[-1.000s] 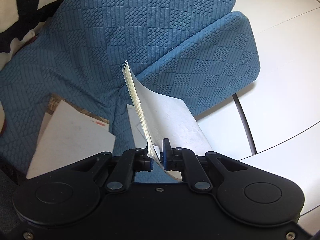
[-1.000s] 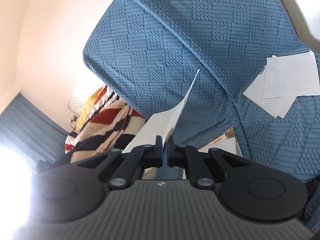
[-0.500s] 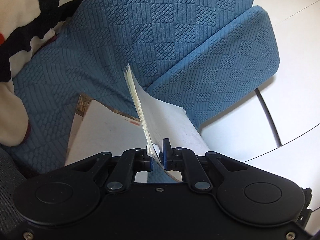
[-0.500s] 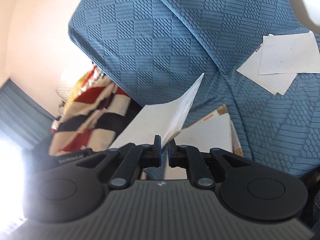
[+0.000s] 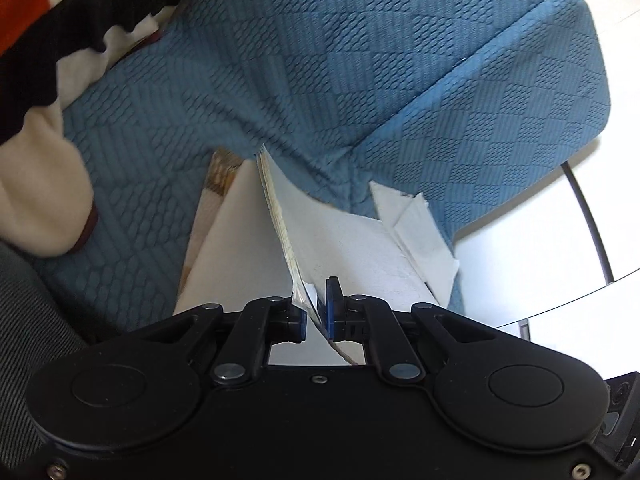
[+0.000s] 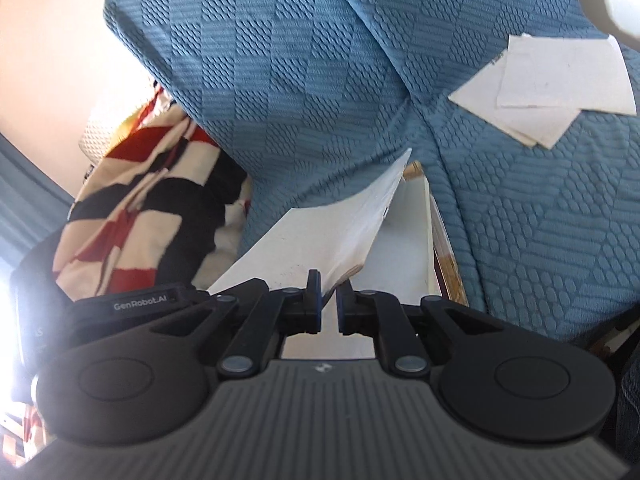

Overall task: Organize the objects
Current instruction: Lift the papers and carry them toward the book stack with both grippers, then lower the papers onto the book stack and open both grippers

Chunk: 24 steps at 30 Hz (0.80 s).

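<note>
- In the left wrist view, a red, black and cream striped blanket (image 5: 48, 40) is seen at the far left, lying against the blue quilted sofa (image 5: 360, 60).
- A flat white sheet over a brown-edged booklet (image 5: 228, 248) is seen on the seat, just left of the left tongs (image 5: 316, 312).
- The left tongs are pressed nearly together and are clamped on the lower corner of a thin stack of papers (image 5: 340, 240), which rises edge-on from between the pads toward the seat crease.
- To the right of the held stack, loose white sheets (image 5: 416, 232) are seen on the seat near the sofa arm, with white floor (image 5: 540, 240) and a dark cable (image 5: 588, 216) beyond.
- In the right wrist view, the striped blanket (image 6: 132, 200) is seen at the left.
- The right tongs (image 6: 328, 312) are closed on the near edge of the stack of papers (image 6: 332, 232), which bends up and away toward the sofa (image 6: 300, 60) backrest.
- The flat sheet and booklet (image 6: 412, 248) are seen directly beneath and right of the held stack.
- The loose sheets (image 6: 560, 88) are seen at the upper right, well apart from the tongs.
</note>
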### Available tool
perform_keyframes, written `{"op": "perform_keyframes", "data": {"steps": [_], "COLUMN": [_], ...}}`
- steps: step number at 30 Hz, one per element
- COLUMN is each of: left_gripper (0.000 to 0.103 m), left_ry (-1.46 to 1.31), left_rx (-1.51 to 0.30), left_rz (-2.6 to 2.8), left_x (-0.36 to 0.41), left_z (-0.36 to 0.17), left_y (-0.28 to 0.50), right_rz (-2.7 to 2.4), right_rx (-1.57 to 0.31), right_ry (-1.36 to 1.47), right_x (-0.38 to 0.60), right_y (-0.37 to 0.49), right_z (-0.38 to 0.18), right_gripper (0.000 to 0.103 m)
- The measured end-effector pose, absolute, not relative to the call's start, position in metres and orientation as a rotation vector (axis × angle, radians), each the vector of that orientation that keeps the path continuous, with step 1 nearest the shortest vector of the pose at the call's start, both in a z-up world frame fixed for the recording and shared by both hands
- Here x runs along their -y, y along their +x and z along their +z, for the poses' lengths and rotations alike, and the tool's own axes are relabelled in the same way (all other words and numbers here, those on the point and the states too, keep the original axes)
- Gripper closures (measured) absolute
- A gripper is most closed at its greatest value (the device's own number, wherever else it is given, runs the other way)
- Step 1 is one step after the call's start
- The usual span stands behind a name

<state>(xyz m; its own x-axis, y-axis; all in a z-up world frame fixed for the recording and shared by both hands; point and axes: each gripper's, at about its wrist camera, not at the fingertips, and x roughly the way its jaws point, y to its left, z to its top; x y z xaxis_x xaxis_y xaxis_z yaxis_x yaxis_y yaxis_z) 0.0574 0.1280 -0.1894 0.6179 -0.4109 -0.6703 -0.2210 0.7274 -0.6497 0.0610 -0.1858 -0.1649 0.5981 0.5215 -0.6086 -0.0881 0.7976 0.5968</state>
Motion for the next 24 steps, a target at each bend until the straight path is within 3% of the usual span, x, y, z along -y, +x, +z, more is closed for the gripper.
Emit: {"op": "perform_keyframes", "data": {"steps": [24], "left_gripper": [0.096], "left_ry": [-0.628], "left_rx": [-1.076], "left_rz": [0.002], "left_x": [-0.117], "left_z": [-0.217], "left_y": [0.055], "right_rz": [0.314], "right_rx": [-1.041], "right_ry": [0.445], "right_x": [0.168], "right_y": [0.053], "right_z": [-0.209], "right_gripper": [0.091]}}
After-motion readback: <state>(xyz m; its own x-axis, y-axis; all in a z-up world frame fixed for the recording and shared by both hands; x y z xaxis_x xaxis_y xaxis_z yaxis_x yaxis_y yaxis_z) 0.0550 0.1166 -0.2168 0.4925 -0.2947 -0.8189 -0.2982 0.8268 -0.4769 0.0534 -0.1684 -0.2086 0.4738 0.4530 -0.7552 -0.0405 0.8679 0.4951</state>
